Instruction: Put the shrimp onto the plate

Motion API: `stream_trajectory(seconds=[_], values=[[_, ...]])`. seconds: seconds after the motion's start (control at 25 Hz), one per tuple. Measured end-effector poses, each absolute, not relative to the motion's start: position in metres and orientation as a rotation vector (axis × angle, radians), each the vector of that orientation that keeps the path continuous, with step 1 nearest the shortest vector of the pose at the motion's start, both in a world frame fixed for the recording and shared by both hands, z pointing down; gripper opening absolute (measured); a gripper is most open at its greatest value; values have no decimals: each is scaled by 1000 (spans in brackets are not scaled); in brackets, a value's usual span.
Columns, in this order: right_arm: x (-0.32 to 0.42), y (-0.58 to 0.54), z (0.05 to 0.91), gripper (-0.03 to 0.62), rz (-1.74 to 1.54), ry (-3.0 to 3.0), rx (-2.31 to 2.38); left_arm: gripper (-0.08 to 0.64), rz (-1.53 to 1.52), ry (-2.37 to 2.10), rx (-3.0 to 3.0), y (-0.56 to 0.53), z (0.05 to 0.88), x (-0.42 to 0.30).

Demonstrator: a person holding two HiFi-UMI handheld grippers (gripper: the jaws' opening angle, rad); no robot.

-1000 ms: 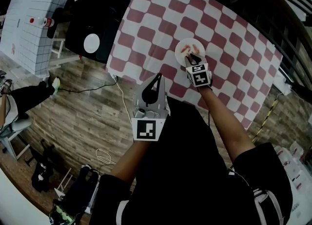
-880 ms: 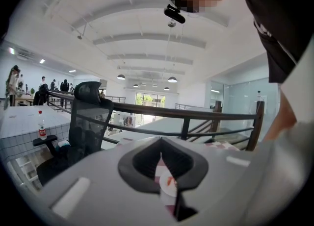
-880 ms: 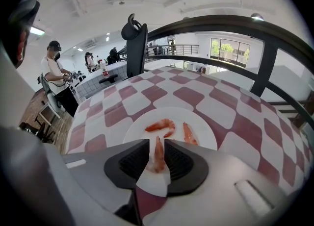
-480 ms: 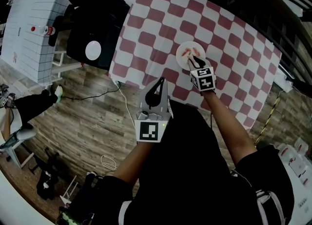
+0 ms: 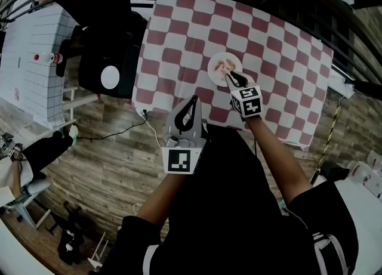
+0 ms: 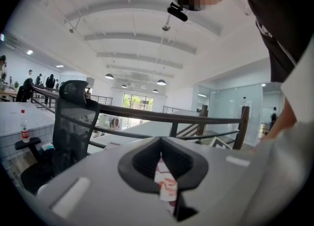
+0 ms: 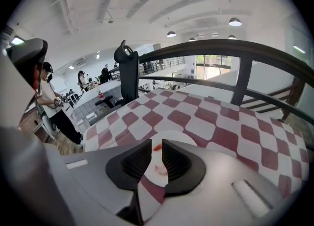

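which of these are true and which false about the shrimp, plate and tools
1. Shrimp lie on the plate. True.
2. The plate sits on a plain blue cloth. False: the cloth is red-and-white checked.
3. The right tool grips a shrimp. False: its jaws are closing with nothing between them.
4. The left tool is off the plate. True.

The plate (image 5: 213,72) sits on the table (image 5: 286,71), toward its near edge, with shrimp (image 7: 157,147) lying on it. An office chair (image 5: 104,47) stands at the table's left end. Farther left, a bottle (image 5: 46,58) stands on a counter (image 5: 27,83). A railing (image 7: 221,47) runs behind the table.
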State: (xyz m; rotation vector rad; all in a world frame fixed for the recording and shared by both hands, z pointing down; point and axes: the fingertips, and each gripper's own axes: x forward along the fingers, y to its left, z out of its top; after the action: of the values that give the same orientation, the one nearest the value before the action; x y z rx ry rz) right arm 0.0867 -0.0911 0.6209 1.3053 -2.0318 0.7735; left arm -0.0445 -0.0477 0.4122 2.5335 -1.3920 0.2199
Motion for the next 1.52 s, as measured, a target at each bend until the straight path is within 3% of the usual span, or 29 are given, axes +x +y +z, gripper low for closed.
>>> stream_trajectory(seconds=[0.24, 0.4, 1.04, 1.52], values=[[79, -73, 564, 47, 780, -2072, 1413, 8, 213, -1299, 2588, -43, 402, -44], [79, -59, 516, 0, 774, -2123, 1515, 8, 182, -1252, 2627, -42, 390, -33], [114, -7, 328, -2, 371, -2256, 2046, 8, 105, -1022, 2818, -35, 323, 31], [94, 35, 308, -3, 188, -2168, 2170, 8, 69, -953, 2960, 8, 309, 27]])
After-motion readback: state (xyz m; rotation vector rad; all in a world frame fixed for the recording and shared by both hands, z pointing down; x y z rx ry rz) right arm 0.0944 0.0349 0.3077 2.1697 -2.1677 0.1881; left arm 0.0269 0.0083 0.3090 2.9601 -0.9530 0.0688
